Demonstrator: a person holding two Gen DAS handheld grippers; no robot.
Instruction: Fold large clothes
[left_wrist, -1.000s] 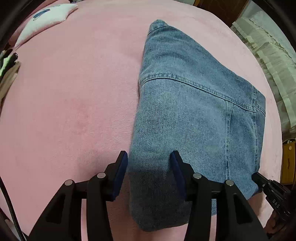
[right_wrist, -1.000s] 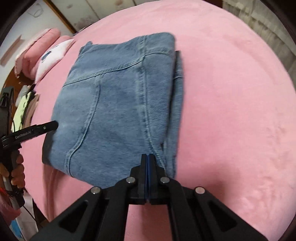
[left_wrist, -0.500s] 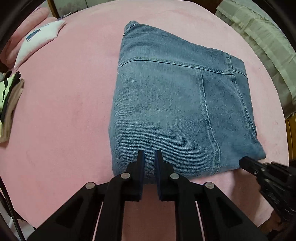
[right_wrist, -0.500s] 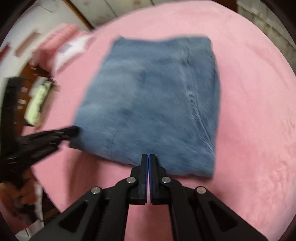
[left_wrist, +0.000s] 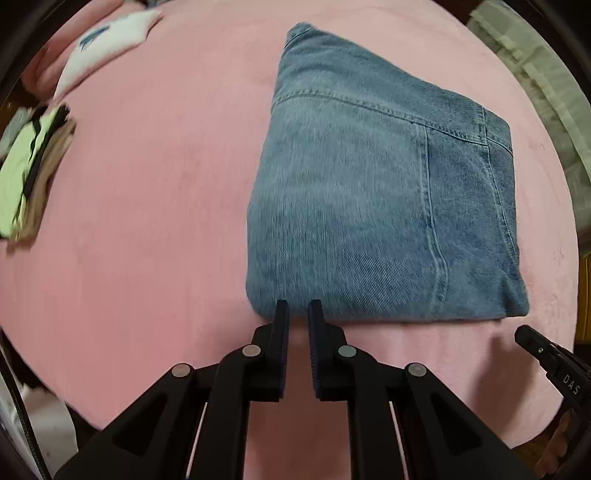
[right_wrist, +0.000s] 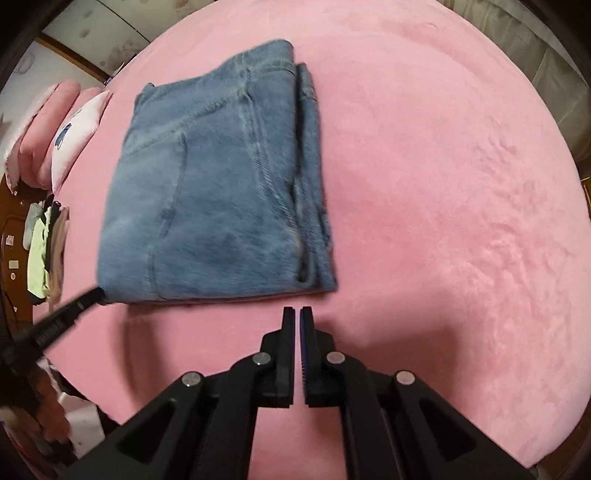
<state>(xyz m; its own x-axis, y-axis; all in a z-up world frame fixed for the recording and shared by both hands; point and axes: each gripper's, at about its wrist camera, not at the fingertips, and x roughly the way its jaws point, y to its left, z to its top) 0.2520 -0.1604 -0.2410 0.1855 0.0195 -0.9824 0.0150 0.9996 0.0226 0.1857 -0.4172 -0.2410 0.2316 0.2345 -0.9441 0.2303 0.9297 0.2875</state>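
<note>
A pair of blue jeans (left_wrist: 369, 203) lies folded into a thick rectangle on the pink bed cover (left_wrist: 147, 184). My left gripper (left_wrist: 298, 308) hovers at the near left corner of the fold. Its jaws stand a narrow gap apart and are opening, with nothing pinched between them. In the right wrist view the jeans (right_wrist: 214, 184) lie up and to the left. My right gripper (right_wrist: 296, 312) is shut on nothing, just off their near edge over bare cover. Each view catches the other gripper's tip: the right gripper (left_wrist: 532, 343) and the left gripper (right_wrist: 88, 297).
A white pillow with a blue print (left_wrist: 107, 48) rests on pink pillows at the far left. A small pile of other clothes (left_wrist: 26, 173) sits at the bed's left edge. Pale frilled fabric (left_wrist: 535, 74) hangs past the right side. The bed's near edge is close below both grippers.
The left jaws went from wide around the jeans' corner to nearly closed, and drew back to its edge. The right gripper backed off the jeans onto bare cover.
</note>
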